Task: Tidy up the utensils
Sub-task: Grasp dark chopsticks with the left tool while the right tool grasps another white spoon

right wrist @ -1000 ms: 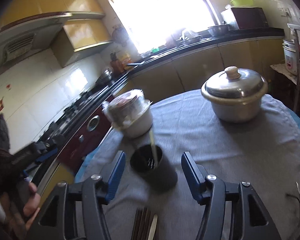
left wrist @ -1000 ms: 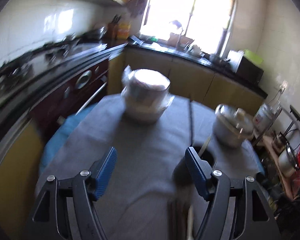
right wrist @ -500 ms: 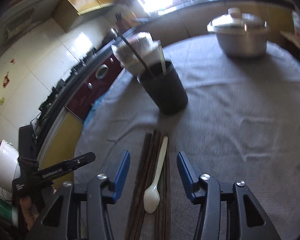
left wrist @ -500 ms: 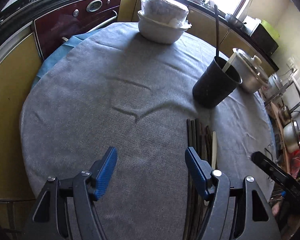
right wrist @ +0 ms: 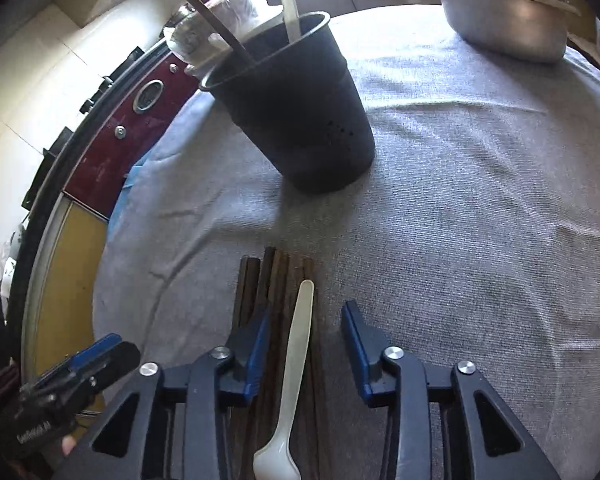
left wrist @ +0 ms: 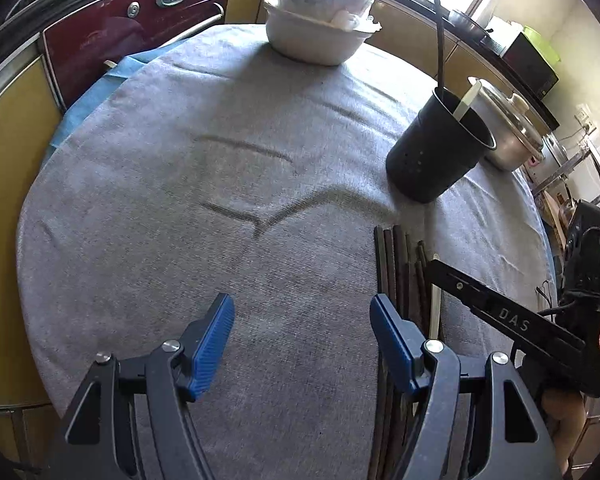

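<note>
A bundle of dark chopsticks (right wrist: 274,280) lies on the grey tablecloth (right wrist: 480,208) with a white plastic spoon (right wrist: 296,364) on top. My right gripper (right wrist: 306,320) hovers low over them, jaws closing, the spoon handle between the pads but untouched. A black utensil holder (right wrist: 296,108) stands beyond, holding a white utensil and a dark one. In the left wrist view my left gripper (left wrist: 300,320) is open over bare cloth, the chopsticks (left wrist: 396,264) beside its right finger and the holder (left wrist: 436,152) further off at right.
A white bowl covered in plastic wrap (left wrist: 320,20) sits at the table's far edge. A lidded metal pot (right wrist: 504,8) stands behind the holder at right. A dark red oven front (left wrist: 132,24) and yellow cabinets ring the table.
Both grippers have dropped and tilted down toward the table. The right one now straddles the spoon and chopsticks with narrower jaws; the left stays equally wide.
</note>
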Demonstrator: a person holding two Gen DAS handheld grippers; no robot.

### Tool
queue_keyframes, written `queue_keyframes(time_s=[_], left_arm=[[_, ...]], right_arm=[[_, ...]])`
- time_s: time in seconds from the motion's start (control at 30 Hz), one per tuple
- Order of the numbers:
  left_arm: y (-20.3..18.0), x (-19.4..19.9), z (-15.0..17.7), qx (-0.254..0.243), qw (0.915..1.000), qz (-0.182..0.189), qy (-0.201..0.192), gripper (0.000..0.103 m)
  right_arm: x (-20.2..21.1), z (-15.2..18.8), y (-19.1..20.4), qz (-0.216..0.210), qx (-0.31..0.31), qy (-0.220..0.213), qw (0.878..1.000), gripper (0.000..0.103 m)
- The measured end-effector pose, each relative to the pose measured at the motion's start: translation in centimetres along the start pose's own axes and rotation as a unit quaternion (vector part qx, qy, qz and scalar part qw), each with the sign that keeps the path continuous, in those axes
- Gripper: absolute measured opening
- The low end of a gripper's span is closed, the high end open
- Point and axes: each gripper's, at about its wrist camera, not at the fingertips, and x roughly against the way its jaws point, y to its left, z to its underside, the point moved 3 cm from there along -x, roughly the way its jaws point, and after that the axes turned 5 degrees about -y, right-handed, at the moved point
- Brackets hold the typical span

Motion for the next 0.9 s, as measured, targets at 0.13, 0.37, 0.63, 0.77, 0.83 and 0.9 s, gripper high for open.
queue_keyframes(time_s=[0.13,0.37,0.63,0.77,0.83,0.9], left_arm=[[-0.9,-0.3,0.1,-0.002,0.9999,0.008,0.006,0.071],[-4.3,-1.1,1.0,-0.028,0.9991,0.026,0.017,0.057],[-7.9,-3.3,0.8,-0.072,0.9962,0.026,0.043,0.041],[-9.3,-3.7,0.8,-0.09,0.9945,0.027,0.047,0.036],[-9.9,-4.4,0.9,-0.103,0.993,0.011,0.055,0.019],[-10.1,-5.1,1.1,-0.107,0.9921,0.005,0.066,0.013]], right_arm=[[-0.1,0.2,0.1,0.002,0.011,0.002,1.0,0.014],[3.0,0.7,-2.0,-0.042,-0.023,-0.031,0.998,0.005],[5.5,1.4,-4.1,-0.053,-0.03,-0.052,0.997,0.009],[5.8,1.7,-5.0,-0.049,-0.041,-0.056,0.996,0.029],[5.7,1.8,-5.3,-0.049,-0.047,-0.055,0.996,0.029],[5.5,1.8,-5.6,-0.046,-0.052,-0.057,0.996,0.029]])
